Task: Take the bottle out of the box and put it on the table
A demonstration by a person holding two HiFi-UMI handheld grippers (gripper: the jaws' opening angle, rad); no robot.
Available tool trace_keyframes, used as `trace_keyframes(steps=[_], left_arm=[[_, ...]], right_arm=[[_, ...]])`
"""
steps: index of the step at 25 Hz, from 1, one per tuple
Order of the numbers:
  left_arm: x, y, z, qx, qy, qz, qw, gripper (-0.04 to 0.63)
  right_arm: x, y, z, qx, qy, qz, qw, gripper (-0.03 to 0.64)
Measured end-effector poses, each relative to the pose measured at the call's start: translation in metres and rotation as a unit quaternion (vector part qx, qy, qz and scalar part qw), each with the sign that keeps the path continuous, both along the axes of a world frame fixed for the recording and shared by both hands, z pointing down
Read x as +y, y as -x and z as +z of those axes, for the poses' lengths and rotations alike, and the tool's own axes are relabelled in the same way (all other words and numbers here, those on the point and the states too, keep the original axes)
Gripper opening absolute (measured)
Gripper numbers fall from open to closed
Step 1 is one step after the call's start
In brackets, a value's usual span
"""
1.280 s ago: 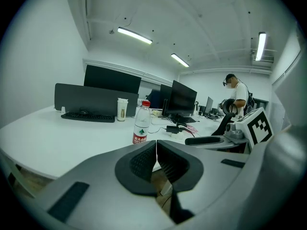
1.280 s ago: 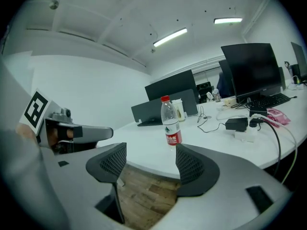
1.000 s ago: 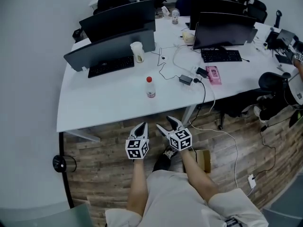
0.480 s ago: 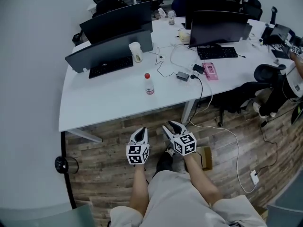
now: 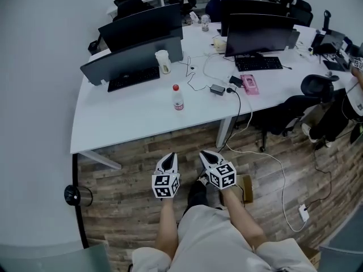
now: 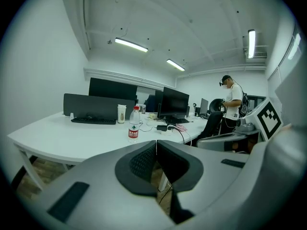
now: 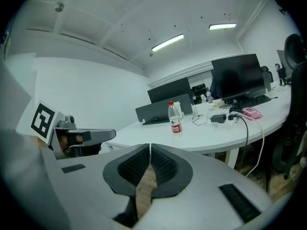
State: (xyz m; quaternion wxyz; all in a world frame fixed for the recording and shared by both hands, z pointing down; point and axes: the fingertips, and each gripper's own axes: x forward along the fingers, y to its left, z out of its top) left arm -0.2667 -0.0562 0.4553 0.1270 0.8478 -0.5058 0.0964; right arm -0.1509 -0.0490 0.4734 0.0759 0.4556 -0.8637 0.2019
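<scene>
the water bottle (image 5: 178, 98) stands upright on the white desk (image 5: 125, 123), so the job looks done. well back from it, the left gripper (image 5: 168, 160) is pressed together, empty; the right gripper (image 5: 207, 156) has just been closing its jaws on nothing.

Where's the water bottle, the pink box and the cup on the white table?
water bottle (image 5: 178, 100): head view, middle of its clear body.
pink box (image 5: 250, 84): head view, middle of its top.
cup (image 5: 164, 62): head view, on its side.
</scene>
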Motion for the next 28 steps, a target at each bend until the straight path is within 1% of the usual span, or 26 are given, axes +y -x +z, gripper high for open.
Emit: trace_keyframes(steps=[3, 11, 15, 20, 28], left_arm=[[0.008, -0.004, -0.005, 0.001, -0.004, 0.004, 1.0, 0.015], [0.019, -0.012, -0.008, 0.001, -0.01, 0.009, 0.9999, 0.015], [0.017, -0.013, -0.007, -0.002, -0.018, 0.009, 0.9998, 0.015], [0.008, -0.006, -0.01, -0.007, -0.022, -0.009, 0.9997, 0.015], [0.002, -0.013, -0.013, -0.012, -0.025, -0.006, 0.9996, 0.015]], right_arm=[[0.009, 0.0, 0.0, 0.0, 0.014, -0.005, 1.0, 0.04], [0.02, -0.002, -0.009, 0.006, 0.001, 0.002, 1.0, 0.04], [0.02, -0.002, -0.003, 0.012, 0.001, 0.0, 1.0, 0.04], [0.015, -0.002, -0.004, 0.019, 0.004, -0.002, 1.0, 0.04], [0.01, -0.01, -0.006, 0.019, 0.002, -0.002, 1.0, 0.04]])
